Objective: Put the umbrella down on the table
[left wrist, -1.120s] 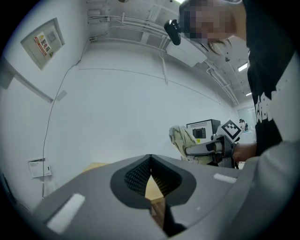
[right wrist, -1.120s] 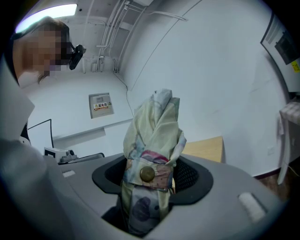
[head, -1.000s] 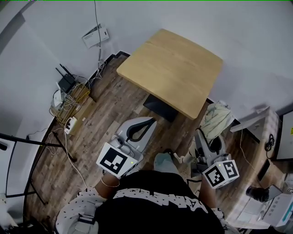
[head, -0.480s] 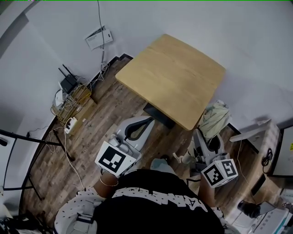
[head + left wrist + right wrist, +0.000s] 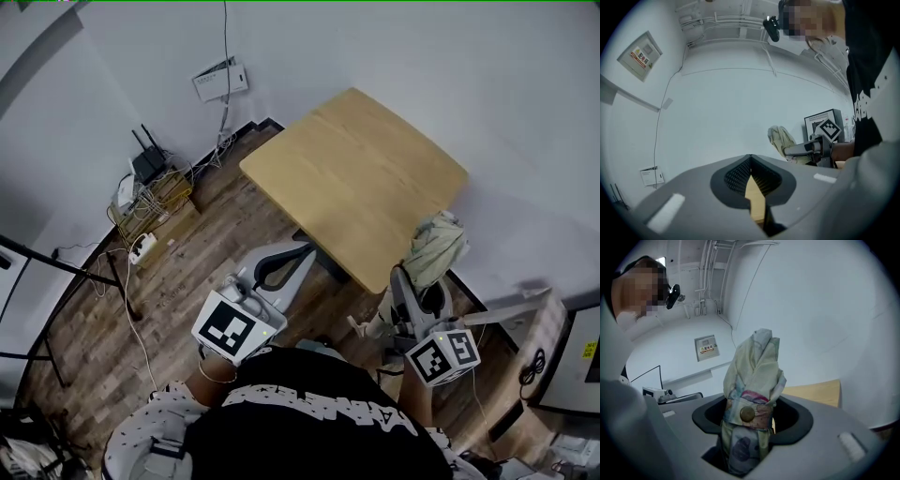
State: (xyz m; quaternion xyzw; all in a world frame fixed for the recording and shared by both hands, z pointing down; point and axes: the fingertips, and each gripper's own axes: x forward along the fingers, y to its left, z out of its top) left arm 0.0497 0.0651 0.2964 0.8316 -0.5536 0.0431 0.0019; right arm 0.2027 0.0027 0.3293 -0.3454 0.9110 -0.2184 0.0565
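Head view: my right gripper (image 5: 419, 298) held the folded umbrella (image 5: 434, 246) beside the near right corner of the table (image 5: 356, 178), not on it. Left gripper (image 5: 281, 269) view: jaws pinched together, empty. Right gripper view: jaws clamped on the umbrella at its strap, with the canopy poking out past them.

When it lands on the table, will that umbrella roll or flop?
The umbrella probably feels soft: its cloth bunches in loose folds. A buttoned strap binds it, so it likely stays bundled. Lumpy folds should stop it rolling far on the flat table.
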